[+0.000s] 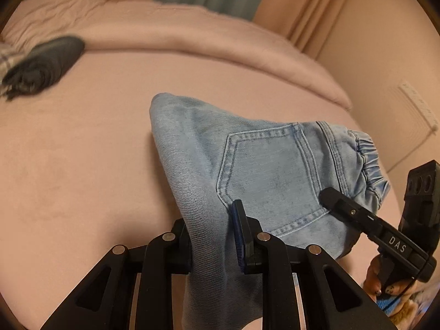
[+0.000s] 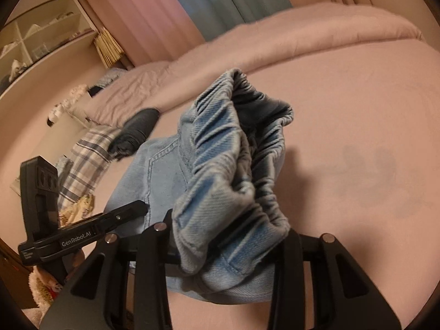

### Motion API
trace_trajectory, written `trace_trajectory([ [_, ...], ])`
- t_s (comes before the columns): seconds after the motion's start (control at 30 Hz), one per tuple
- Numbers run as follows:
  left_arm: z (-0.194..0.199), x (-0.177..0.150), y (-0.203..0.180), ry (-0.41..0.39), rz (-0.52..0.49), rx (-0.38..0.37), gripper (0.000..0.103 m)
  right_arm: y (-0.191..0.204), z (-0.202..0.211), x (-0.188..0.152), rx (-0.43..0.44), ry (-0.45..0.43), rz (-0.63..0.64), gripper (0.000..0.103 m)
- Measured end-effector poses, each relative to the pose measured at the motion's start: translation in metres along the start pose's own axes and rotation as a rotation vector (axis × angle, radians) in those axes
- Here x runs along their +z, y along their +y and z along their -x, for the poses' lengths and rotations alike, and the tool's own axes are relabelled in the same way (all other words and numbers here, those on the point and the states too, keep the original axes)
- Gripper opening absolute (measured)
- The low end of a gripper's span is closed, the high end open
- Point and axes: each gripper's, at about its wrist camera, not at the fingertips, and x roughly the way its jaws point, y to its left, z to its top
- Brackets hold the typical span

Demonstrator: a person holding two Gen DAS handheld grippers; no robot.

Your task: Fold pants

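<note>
Light blue denim pants (image 1: 264, 170) with a back pocket and an elastic waistband are held above a pink bed. My left gripper (image 1: 211, 236) is shut on a fold of the denim below the pocket. My right gripper (image 2: 228, 244) is shut on the gathered elastic waistband (image 2: 236, 165), which bunches up over its fingers. The right gripper also shows in the left wrist view (image 1: 357, 214) at the waistband edge. The left gripper shows in the right wrist view (image 2: 121, 214) beside the pocket side.
The pink bed sheet (image 1: 82, 165) spreads all around, with a rolled pink duvet (image 1: 192, 33) at the back. A folded dark garment (image 1: 44, 66) lies far left beside a plaid cloth (image 2: 85, 159). Curtains (image 2: 192, 8) and a shelf (image 2: 41, 35) stand behind.
</note>
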Motion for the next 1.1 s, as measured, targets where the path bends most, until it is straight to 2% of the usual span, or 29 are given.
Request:
trace_trajectory([
  [0.07,-0.016,-0.003,0.01,0.051,0.029,0.018,0.02,-0.007,-0.022,-0.007,-0.017,0.059,-0.028,0.037],
  [0.13,-0.024,-0.011,0.016,0.061,0.039,0.02,0.02,-0.011,-0.036,-0.015,-0.053,0.102,-0.035,0.04],
  [0.2,-0.025,-0.014,0.017,0.053,0.035,0.023,0.021,-0.012,-0.041,-0.022,-0.083,0.101,-0.023,0.044],
  [0.33,-0.028,-0.015,0.015,0.07,0.052,0.059,0.026,-0.022,-0.047,-0.021,-0.079,0.137,-0.088,0.048],
  [0.43,-0.027,-0.016,0.018,0.064,0.067,0.072,0.028,-0.022,-0.045,-0.024,-0.084,0.135,-0.09,0.048],
  [0.57,-0.023,-0.02,0.011,0.057,0.081,0.092,0.029,-0.017,-0.039,-0.025,-0.128,0.132,-0.097,0.055],
  [0.73,0.001,-0.031,0.002,0.033,0.068,0.137,0.029,-0.006,-0.021,-0.027,-0.23,0.122,-0.065,0.065],
  [0.77,0.009,-0.033,0.0,0.024,0.068,0.138,0.033,-0.005,-0.017,-0.027,-0.245,0.116,-0.059,0.066],
  [0.8,0.017,-0.037,0.002,0.016,0.068,0.134,0.041,-0.004,-0.011,-0.027,-0.259,0.109,-0.055,0.067],
  [0.83,0.026,-0.039,0.0,0.0,0.067,0.123,0.046,-0.002,-0.004,-0.027,-0.27,0.098,-0.052,0.068],
  [0.9,0.041,-0.04,-0.006,-0.038,0.064,0.093,0.063,0.003,0.011,-0.026,-0.281,0.065,-0.041,0.071],
  [0.93,0.053,-0.043,-0.009,-0.064,0.06,0.077,0.068,0.006,0.018,-0.025,-0.281,0.049,-0.038,0.073],
  [1.0,0.066,-0.044,-0.017,-0.093,0.054,0.081,0.084,0.01,0.034,-0.024,-0.28,0.012,-0.028,0.077],
  [1.1,0.088,-0.049,-0.027,-0.147,0.034,0.104,0.087,0.022,0.058,-0.022,-0.276,-0.05,-0.011,0.078],
])
